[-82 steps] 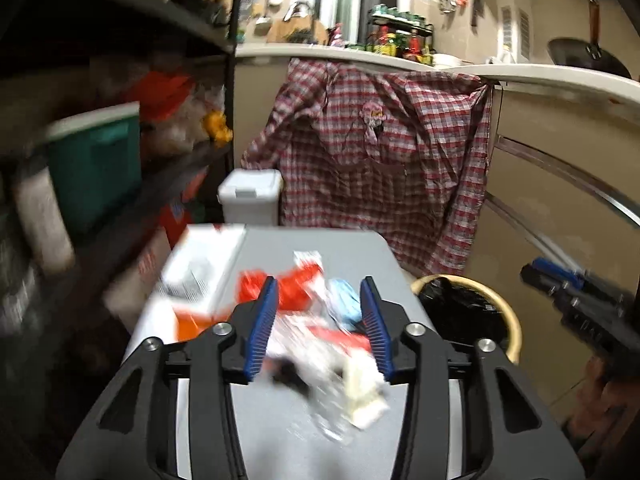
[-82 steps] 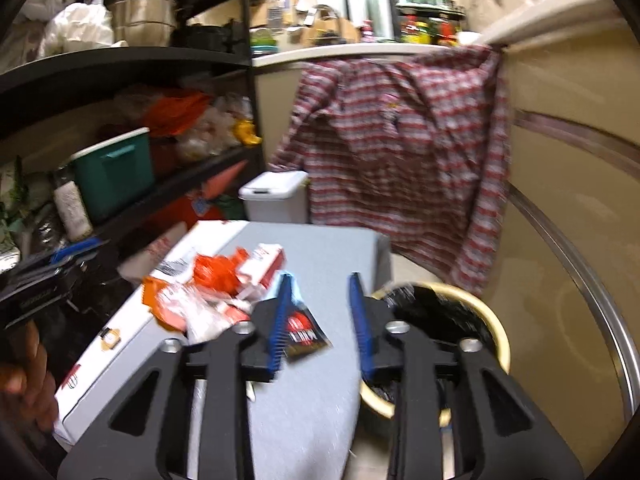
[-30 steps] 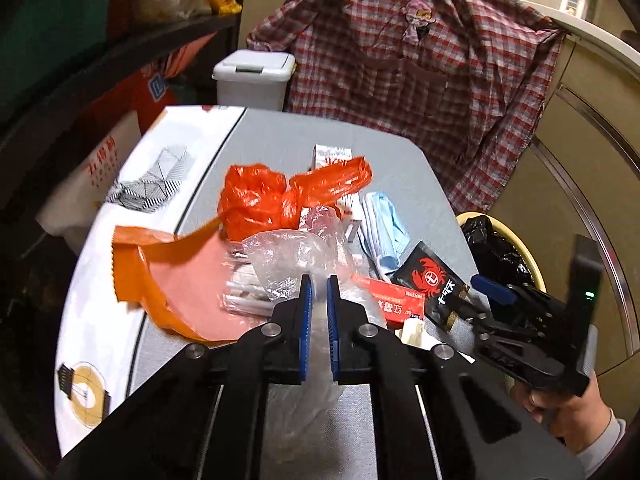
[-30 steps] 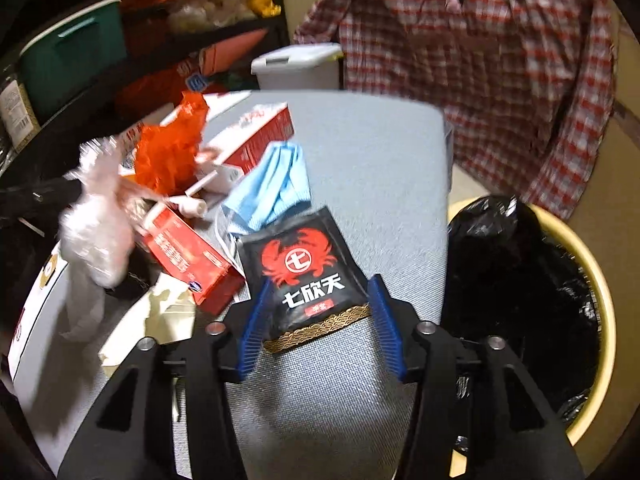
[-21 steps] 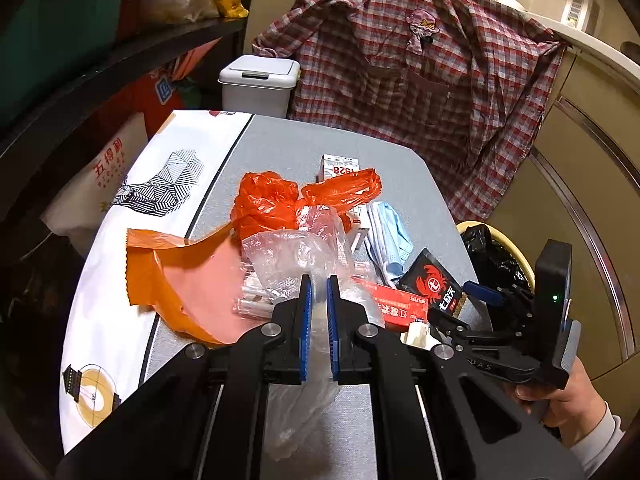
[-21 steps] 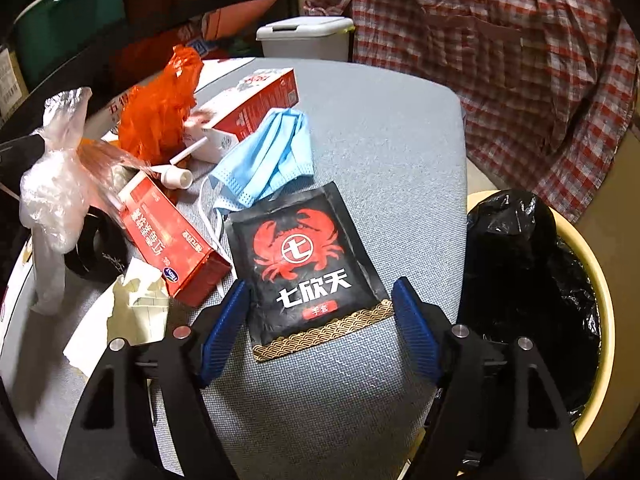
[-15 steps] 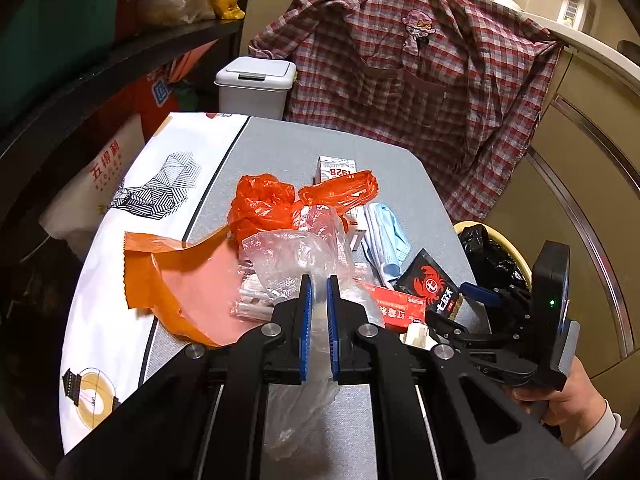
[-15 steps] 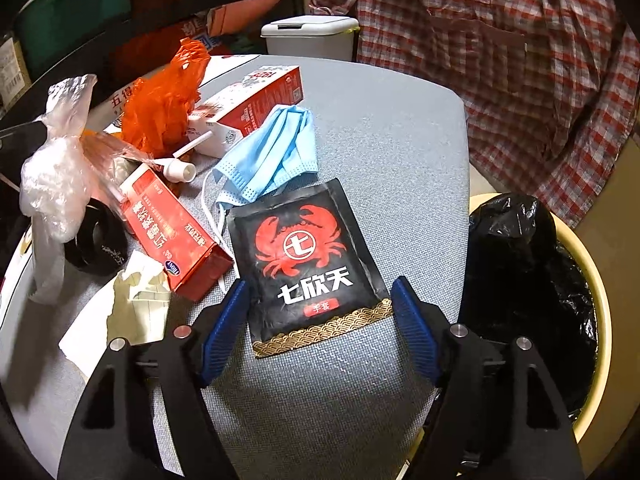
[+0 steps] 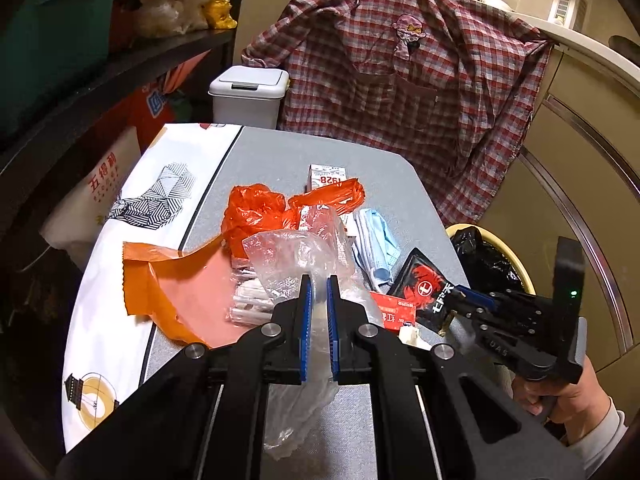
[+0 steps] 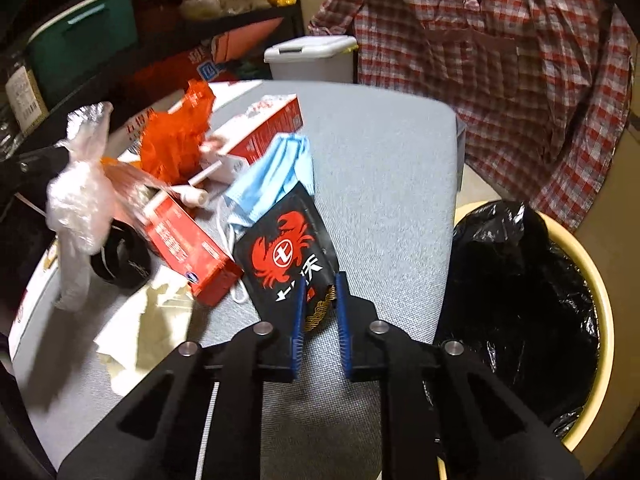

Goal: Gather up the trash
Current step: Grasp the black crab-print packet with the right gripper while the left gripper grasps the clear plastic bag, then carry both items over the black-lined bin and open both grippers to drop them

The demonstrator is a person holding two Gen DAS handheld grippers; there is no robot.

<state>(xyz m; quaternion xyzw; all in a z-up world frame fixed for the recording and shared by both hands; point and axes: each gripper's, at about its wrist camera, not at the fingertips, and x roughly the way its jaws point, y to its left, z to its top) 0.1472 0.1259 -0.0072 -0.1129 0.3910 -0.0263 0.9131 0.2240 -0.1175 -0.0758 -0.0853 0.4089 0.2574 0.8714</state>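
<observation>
Early stage by my read: most trash is on the table point(image 10: 392, 168), nothing visibly dropped in the bin point(image 10: 600, 304) yet, though its black liner hides the inside. My left gripper point(image 9: 318, 292) has its jaws nearly closed, pinching the clear bag point(image 9: 296, 252), which hangs below the pads. My right gripper point(image 10: 320, 292) is closing on the black crab packet point(image 10: 286, 256), whose near edge buckles between the pads. The bin sits just right of the table edge. Left to collect: orange bag point(image 9: 256, 210), mask point(image 10: 276, 174), two red boxes point(image 10: 188, 240), tissue point(image 10: 136, 332), orange sheet point(image 9: 180, 292), tubes. I'd guess both held items go in the bin next.
</observation>
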